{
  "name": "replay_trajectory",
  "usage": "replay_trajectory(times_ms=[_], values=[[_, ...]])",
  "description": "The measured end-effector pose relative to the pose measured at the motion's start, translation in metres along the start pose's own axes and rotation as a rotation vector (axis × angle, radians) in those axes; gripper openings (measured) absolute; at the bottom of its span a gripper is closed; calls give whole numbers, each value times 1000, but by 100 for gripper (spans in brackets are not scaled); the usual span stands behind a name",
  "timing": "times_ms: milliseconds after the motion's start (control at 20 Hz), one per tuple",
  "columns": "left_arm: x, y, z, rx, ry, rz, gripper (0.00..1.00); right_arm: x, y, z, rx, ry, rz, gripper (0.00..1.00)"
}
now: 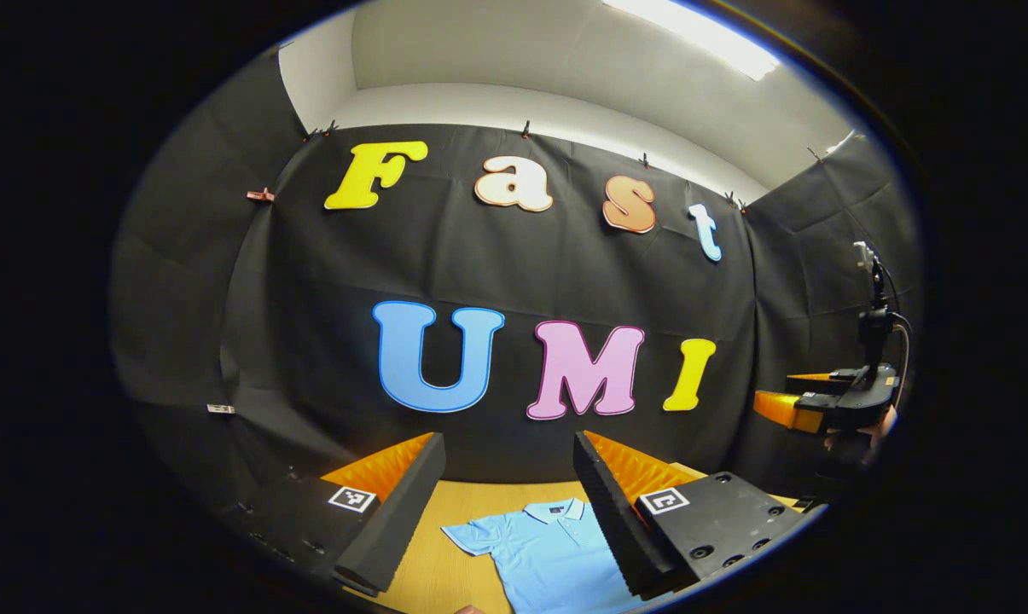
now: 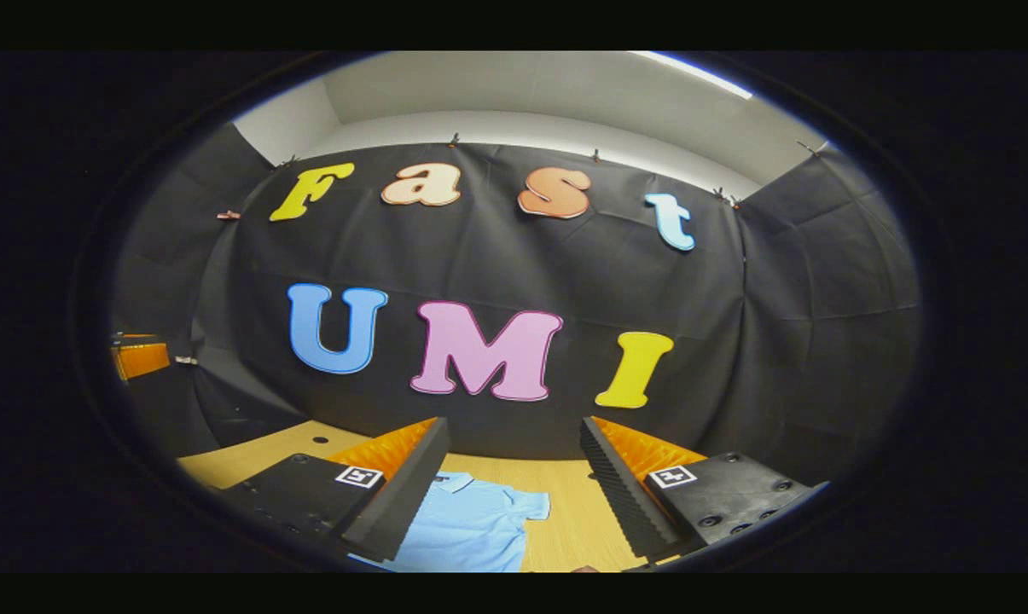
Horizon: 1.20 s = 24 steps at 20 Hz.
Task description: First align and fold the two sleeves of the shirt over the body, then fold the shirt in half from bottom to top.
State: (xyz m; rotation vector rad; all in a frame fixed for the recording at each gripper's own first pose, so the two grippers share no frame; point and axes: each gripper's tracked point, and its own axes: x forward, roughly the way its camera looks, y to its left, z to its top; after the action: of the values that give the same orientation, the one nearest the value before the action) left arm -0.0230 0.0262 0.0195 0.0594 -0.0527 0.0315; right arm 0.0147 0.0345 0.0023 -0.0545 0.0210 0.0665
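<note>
Both tools hovered above the wooden tabletop (image 1: 445,554), jaws spread wide and holding nothing. The light blue short-sleeved polo shirt (image 1: 548,550) lay flat, collar away, below and between the left tool (image 1: 509,503) fingers; under the right tool (image 2: 514,490) it lay toward the left finger.

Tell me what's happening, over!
Left gripper open, up above the table. Right gripper open, up too. Blue shirt lies flat, sleeves out, not folded yet. Nothing in the way.
</note>
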Motion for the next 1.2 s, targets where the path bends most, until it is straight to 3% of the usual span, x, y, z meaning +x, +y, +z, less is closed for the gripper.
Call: replay_trajectory(times_ms=[200, 400, 700, 850, 1100, 1200], values=[[8, -4, -12, -1, 24, 5, 96, 41, -15, -39, 16, 91, 25, 97], [32, -9, -22, 9, 43, 29, 96, 105, -29, -110, 52, 227, 70, 97], [89, -22, -53, 18, 112, 85, 97, 212, -37, -274, 76, 519, 168, 97], [122, -32, -76, 14, 175, 125, 96, 247, -48, -359, 74, 668, 183, 97], [152, -46, -108, -28, 268, 208, 97, 273, -58, -465, 166, 857, 181, 98], [158, -50, -118, -14, 297, 221, 96, 274, -64, -495, 199, 919, 148, 95]])
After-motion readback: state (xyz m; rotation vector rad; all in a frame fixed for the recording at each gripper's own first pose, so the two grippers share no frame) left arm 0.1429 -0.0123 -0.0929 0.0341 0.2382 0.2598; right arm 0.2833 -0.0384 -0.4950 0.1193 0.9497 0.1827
